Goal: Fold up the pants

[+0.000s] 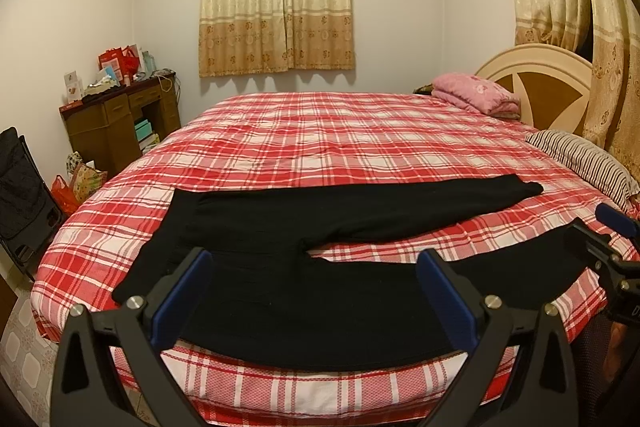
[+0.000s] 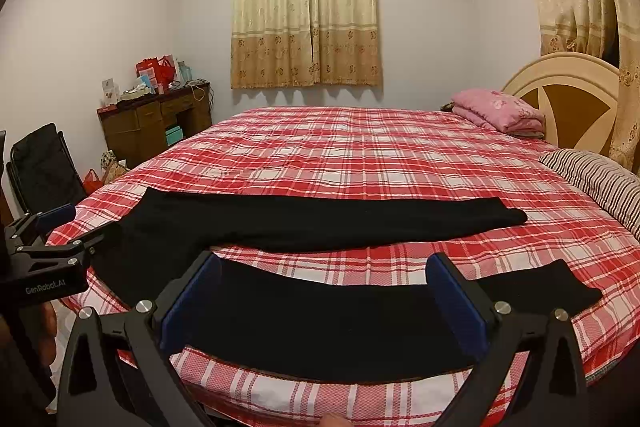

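Jaws wide, both grippers; 1 pants flat, bed.

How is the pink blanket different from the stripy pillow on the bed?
The pink blanket is plain pink with a faint flower print; the stripy pillow has dark and pale stripes. The blanket is folded into a stack; the pillow is one flat piece. The blanket sits at the far corner by the headboard; the pillow lies nearer, at the bed's right edge. Both rest on the red checked cover.
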Demonstrator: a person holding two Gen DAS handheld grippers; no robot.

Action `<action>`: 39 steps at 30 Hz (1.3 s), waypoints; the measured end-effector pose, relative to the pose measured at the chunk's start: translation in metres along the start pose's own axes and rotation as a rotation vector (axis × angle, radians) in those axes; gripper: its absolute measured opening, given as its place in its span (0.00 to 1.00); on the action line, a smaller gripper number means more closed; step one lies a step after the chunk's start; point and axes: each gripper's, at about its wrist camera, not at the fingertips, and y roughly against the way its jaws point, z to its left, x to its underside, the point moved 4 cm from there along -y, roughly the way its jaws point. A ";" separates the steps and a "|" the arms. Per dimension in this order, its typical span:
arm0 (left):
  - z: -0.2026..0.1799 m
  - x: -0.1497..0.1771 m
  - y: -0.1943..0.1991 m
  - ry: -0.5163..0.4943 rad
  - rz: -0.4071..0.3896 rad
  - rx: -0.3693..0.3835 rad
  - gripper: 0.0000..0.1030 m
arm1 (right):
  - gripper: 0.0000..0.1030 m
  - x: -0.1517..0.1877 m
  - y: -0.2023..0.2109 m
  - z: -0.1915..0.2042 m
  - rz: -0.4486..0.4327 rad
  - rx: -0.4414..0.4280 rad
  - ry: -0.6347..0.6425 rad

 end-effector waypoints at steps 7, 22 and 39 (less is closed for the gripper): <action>0.001 0.000 0.000 0.001 -0.001 0.000 1.00 | 0.99 0.000 0.001 0.002 0.001 0.002 0.002; 0.002 0.001 0.001 0.004 -0.005 0.000 1.00 | 0.99 0.000 0.000 0.004 0.003 0.002 0.003; 0.003 0.001 0.001 0.004 -0.004 0.001 1.00 | 0.99 0.000 -0.001 0.003 0.001 0.003 0.002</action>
